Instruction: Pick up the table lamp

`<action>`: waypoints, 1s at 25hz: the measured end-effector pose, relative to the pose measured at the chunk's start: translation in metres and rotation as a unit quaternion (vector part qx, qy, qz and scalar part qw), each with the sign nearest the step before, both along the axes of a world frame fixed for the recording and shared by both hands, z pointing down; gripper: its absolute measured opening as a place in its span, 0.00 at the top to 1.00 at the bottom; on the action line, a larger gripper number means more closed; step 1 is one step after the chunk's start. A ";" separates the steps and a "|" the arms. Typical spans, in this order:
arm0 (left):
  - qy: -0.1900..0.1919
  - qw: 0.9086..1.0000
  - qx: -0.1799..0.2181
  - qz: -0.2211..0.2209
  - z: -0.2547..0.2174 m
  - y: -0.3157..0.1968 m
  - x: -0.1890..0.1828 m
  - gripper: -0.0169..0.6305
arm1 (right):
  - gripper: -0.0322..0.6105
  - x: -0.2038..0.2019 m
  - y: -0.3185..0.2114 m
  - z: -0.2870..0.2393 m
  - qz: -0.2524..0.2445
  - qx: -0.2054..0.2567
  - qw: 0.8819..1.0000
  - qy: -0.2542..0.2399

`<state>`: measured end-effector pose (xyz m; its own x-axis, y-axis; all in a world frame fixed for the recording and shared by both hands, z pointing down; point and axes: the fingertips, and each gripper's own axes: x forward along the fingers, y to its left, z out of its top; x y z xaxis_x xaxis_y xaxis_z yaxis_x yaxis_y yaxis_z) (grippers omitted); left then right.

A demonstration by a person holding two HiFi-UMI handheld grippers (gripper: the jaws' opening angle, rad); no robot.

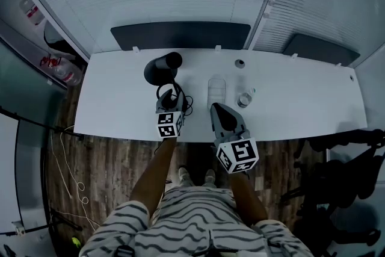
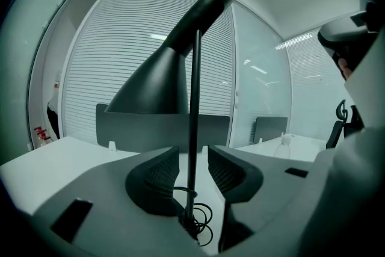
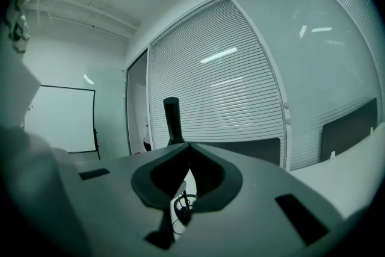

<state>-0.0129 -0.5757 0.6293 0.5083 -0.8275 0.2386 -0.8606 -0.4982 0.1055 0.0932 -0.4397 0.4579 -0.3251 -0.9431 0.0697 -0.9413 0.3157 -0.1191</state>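
Observation:
The black table lamp (image 1: 161, 68) stands on the white table (image 1: 108, 99), with its cone shade leaning to the back left. In the left gripper view its thin stem (image 2: 194, 99) rises between my left gripper's (image 2: 192, 162) pads with a gap on each side, so the jaws are open around it. The shade (image 2: 156, 78) hangs above, and a coiled black cord (image 2: 201, 219) lies at the lamp's foot. In the head view the left gripper (image 1: 171, 96) sits right at the lamp's base. My right gripper (image 1: 219, 108) hovers beside it with its tips meeting (image 3: 188, 150), holding nothing.
A clear bottle (image 1: 245, 98), a white flat object (image 1: 216, 90) and a small round piece (image 1: 240, 63) lie right of the lamp. A dark divider panel (image 1: 180, 36) lines the table's far edge before slatted glass walls. Dark chairs (image 1: 343, 153) stand at the right.

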 end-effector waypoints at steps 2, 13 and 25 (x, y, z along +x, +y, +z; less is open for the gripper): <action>0.006 1.000 0.006 0.005 0.001 -0.002 0.003 0.76 | 0.93 0.003 -0.002 0.002 0.005 -0.002 1.000 0.000; -0.008 1.000 0.028 0.002 0.007 -0.013 0.005 0.91 | 0.93 0.005 -0.009 0.010 0.011 -0.009 1.000 0.003; -0.024 1.000 0.007 -0.008 -0.001 -0.015 0.003 0.91 | 0.93 0.009 -0.015 0.021 0.018 -0.025 0.999 0.005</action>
